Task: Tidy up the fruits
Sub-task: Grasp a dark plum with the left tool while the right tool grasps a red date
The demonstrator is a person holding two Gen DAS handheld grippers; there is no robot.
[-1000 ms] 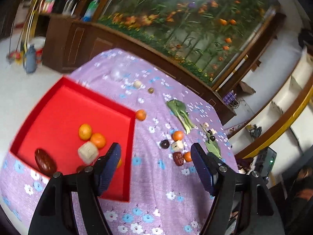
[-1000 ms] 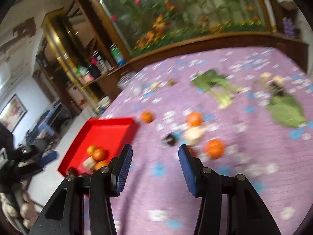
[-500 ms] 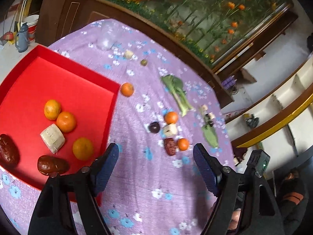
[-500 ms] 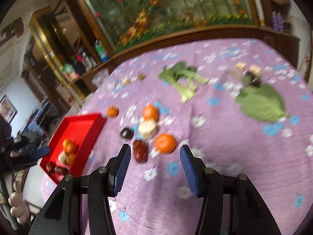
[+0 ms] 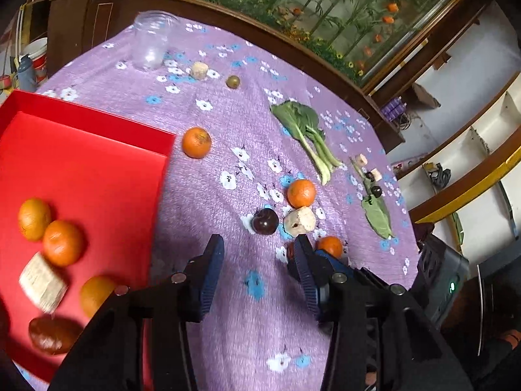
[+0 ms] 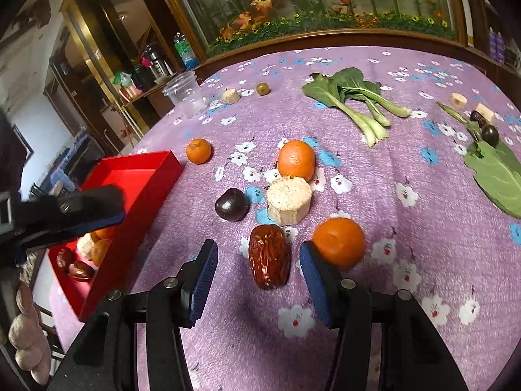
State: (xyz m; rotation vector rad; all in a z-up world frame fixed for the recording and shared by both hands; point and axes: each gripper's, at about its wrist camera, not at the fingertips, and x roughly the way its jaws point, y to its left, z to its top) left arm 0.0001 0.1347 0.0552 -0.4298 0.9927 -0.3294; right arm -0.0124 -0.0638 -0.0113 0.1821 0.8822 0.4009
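Note:
A red tray (image 5: pixel 97 169) at the left holds three oranges (image 5: pixel 62 242), a pale block and brown dates. On the purple cloth lie a red date (image 6: pixel 269 255), a dark plum (image 6: pixel 232 208), a pale round slice (image 6: pixel 289 199) and three loose oranges (image 6: pixel 338 241). My right gripper (image 6: pixel 257 277) is open, low over the cloth, with the red date between its fingers, not touching. My left gripper (image 5: pixel 259 267) is open and empty, beside the tray's right edge; it also shows in the right wrist view (image 6: pixel 68 215).
Bok choy (image 6: pixel 355 97) and a green leaf (image 6: pixel 498 176) with small pieces lie at the right. A clear plastic cup (image 6: pixel 185 94), a pale chunk and a green olive-like fruit stand at the far side. A wooden cabinet borders the table.
My right gripper has moved forward and down, so the red date now sits between its fingers. My left gripper has shifted right, away from over the tray, toward the loose fruit.

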